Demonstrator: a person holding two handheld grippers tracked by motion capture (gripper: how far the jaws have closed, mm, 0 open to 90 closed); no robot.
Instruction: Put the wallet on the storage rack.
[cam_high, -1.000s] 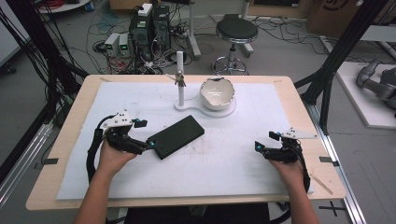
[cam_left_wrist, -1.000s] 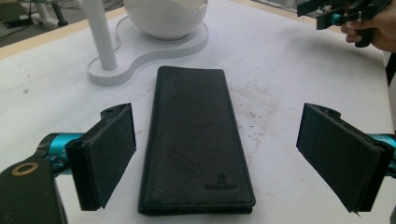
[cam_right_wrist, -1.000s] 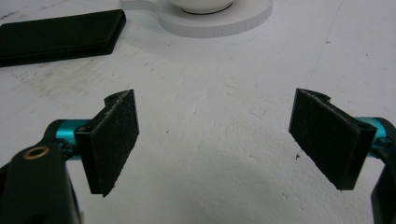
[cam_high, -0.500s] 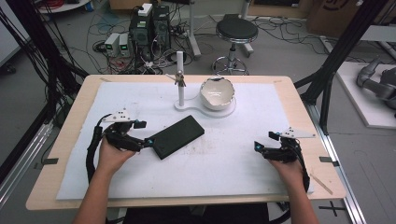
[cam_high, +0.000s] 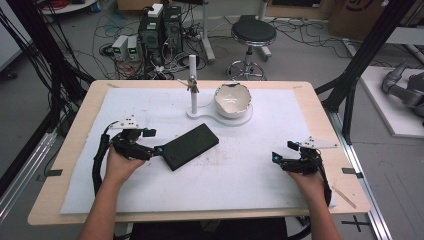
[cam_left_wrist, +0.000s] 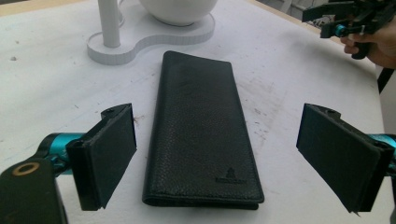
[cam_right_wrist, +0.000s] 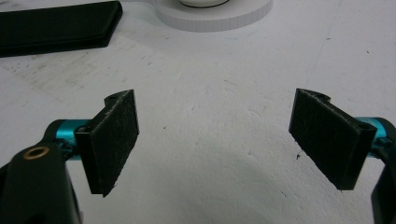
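A long black leather wallet (cam_high: 191, 146) (cam_left_wrist: 201, 135) lies flat and closed on the white mat, left of centre. My left gripper (cam_high: 154, 141) (cam_left_wrist: 224, 163) is open at the wallet's near end, one jaw on each side of it, not touching. My right gripper (cam_high: 281, 151) (cam_right_wrist: 224, 144) hovers open over bare mat at the right, nothing between its jaws. One end of the wallet (cam_right_wrist: 56, 25) lies at the top left of the right gripper view.
A white bowl (cam_high: 232, 99) sits on a white base (cam_high: 200, 114) with an upright white post (cam_high: 193, 80) at the back centre. The white mat (cam_high: 240, 170) covers most of the wooden table (cam_high: 345, 185). A stool, computers and cables stand on the floor beyond.
The left gripper has pulled back slightly toward the left, so its jaws now sit at the wallet's near end. The right gripper has stayed put.
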